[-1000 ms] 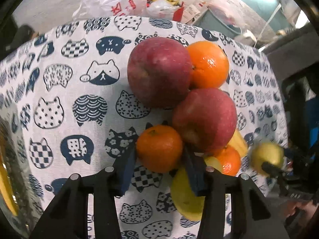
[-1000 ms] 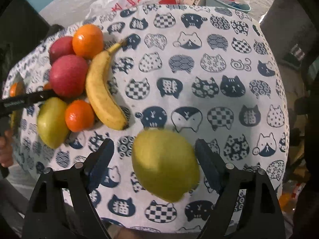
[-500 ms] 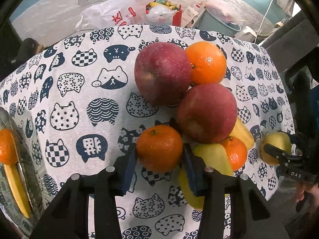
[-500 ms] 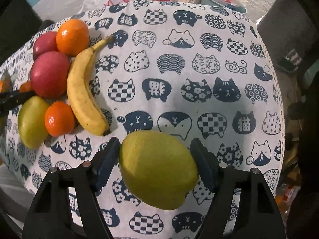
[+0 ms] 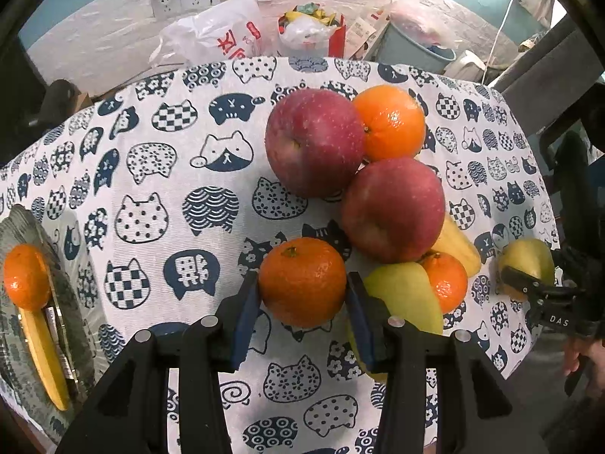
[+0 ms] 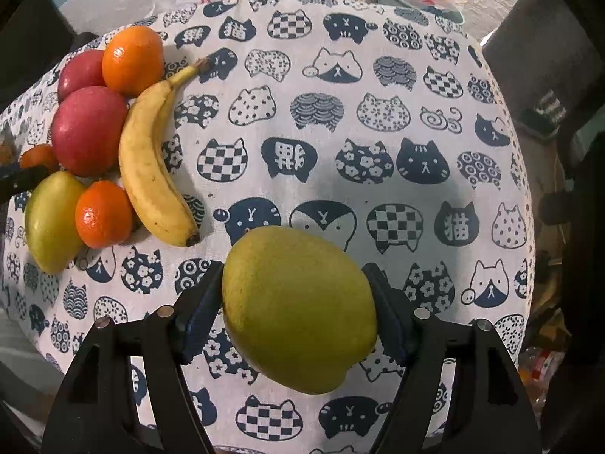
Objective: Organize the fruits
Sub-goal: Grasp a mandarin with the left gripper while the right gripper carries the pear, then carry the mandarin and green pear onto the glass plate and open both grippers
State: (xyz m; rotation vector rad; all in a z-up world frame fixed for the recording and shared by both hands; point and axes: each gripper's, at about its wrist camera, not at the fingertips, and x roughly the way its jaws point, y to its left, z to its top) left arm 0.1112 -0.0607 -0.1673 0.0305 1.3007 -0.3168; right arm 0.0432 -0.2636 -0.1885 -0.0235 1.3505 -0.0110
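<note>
My left gripper (image 5: 302, 295) is shut on a small mandarin (image 5: 302, 282), held a little above the cat-print cloth (image 5: 151, 196). Just right of it lies the fruit pile: two red apples (image 5: 314, 147) (image 5: 393, 208), a big orange (image 5: 389, 121), another mandarin (image 5: 446, 282), a green pear (image 5: 404, 295) and a banana (image 6: 151, 162). My right gripper (image 6: 293, 295) is shut on a second green pear (image 6: 298, 310), both pads pressing its sides, over the cloth's near right part. The left wrist view also shows this held pear (image 5: 525, 261).
At the left edge stands a glass plate (image 5: 22, 227) with an orange (image 5: 26, 282) and a banana (image 5: 45, 359) on it. Plastic bags (image 5: 215, 38) and a grey bin (image 5: 416, 45) sit beyond the table's far edge. A hand (image 5: 590, 359) shows at the lower right.
The right jaws closed from standing apart onto the green pear. The left gripper rose with the mandarin, and the plate at the left came into view.
</note>
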